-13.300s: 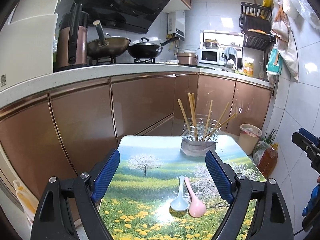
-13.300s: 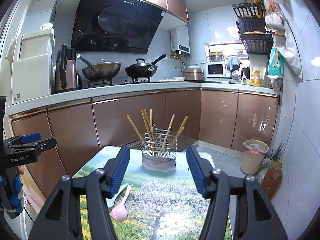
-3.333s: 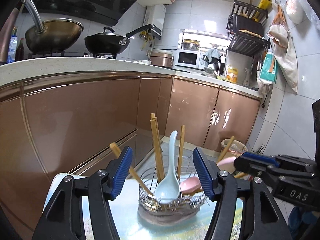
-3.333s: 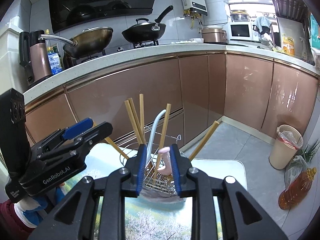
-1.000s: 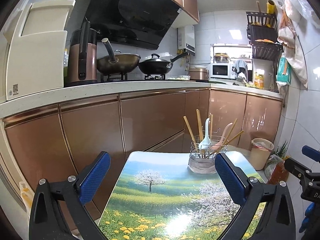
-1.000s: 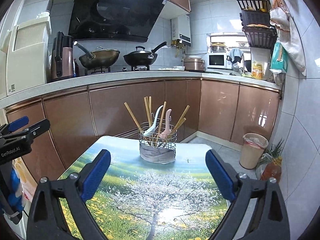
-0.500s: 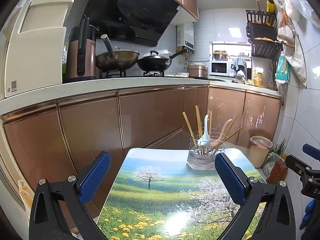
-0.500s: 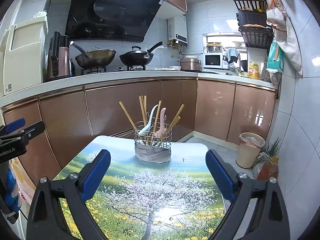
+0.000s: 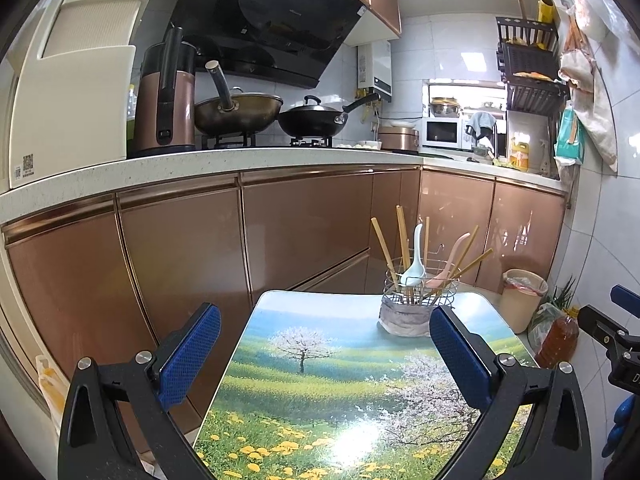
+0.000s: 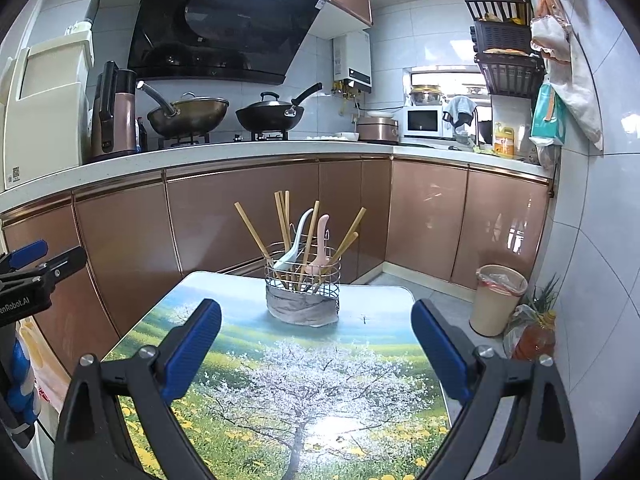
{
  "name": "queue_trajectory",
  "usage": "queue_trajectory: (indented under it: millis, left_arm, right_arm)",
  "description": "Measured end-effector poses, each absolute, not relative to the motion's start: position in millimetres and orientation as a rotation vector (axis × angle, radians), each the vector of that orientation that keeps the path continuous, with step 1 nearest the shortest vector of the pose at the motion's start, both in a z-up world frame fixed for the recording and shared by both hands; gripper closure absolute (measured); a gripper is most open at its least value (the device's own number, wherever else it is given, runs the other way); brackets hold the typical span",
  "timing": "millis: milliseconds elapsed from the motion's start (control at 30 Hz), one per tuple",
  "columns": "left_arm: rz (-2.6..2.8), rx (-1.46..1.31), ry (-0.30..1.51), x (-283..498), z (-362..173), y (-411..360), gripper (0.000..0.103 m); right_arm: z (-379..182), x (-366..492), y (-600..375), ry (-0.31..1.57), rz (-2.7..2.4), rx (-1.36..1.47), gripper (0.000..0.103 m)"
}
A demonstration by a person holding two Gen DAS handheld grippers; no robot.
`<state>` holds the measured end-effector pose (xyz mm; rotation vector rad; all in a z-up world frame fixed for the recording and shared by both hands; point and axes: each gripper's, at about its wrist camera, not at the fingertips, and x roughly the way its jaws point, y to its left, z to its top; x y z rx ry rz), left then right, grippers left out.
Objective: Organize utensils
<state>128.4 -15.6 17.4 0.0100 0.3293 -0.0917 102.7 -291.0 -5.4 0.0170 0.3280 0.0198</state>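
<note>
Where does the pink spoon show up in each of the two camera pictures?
Left wrist view: the pink spoon is right of centre, leaning right in the wire holder.
Right wrist view: the pink spoon is at centre, nearly upright in the wire holder.
Shared landmark: the light blue spoon beside it.

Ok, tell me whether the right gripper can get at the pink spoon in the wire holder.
Probably yes. The right gripper is open and faces the pink spoon, whose handle stands above the wire holder; only chopsticks crowd it.
</note>
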Motion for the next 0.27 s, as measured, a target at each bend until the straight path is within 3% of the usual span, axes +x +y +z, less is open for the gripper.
queue_trajectory:
  millis: [267]
  left_arm:
    - [-0.088, 0.009, 0.337, 129.0, 14.9, -15.1, 0.000]
  right_arm:
    - [-7.1, 103.1, -290.9, 0.331, 0.017, 0.014, 0.007]
